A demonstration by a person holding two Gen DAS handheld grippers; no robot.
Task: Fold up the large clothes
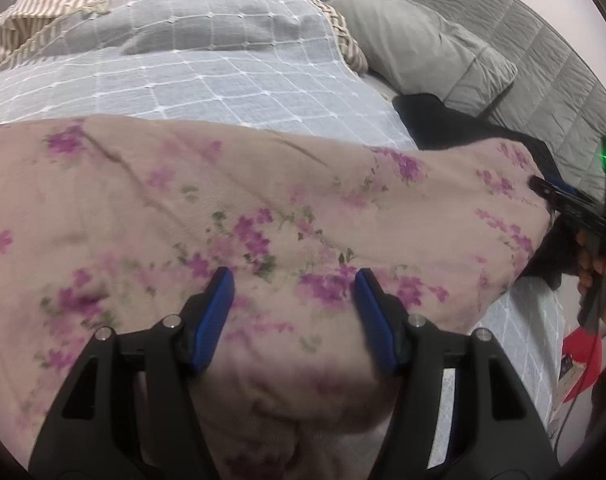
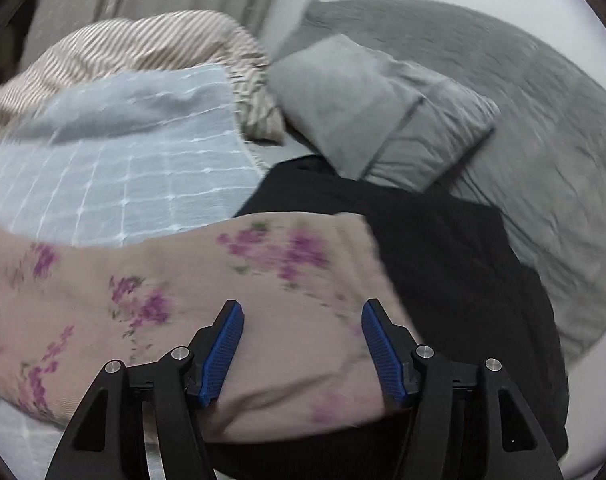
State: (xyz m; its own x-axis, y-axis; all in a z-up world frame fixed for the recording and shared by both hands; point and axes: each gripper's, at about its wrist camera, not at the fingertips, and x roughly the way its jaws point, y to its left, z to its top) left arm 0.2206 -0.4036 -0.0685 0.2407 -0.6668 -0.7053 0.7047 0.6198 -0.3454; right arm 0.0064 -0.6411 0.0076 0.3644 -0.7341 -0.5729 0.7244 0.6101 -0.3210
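The left gripper (image 1: 293,312) has its jaws spread wide, floral fabric bunched between them without being clamped. The right gripper (image 2: 303,344) is likewise parted over the same flowered garment (image 1: 239,208), near its edge, where it overlaps a black garment (image 2: 443,248). The flowered garment lies across a bed, on a blue checked blanket (image 1: 207,80). Beyond sit a grey pillow (image 2: 379,108) and a striped cloth (image 2: 143,44).

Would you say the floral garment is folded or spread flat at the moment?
Partly folded: the floral garment lies doubled, with a rounded fold edge at its right end.
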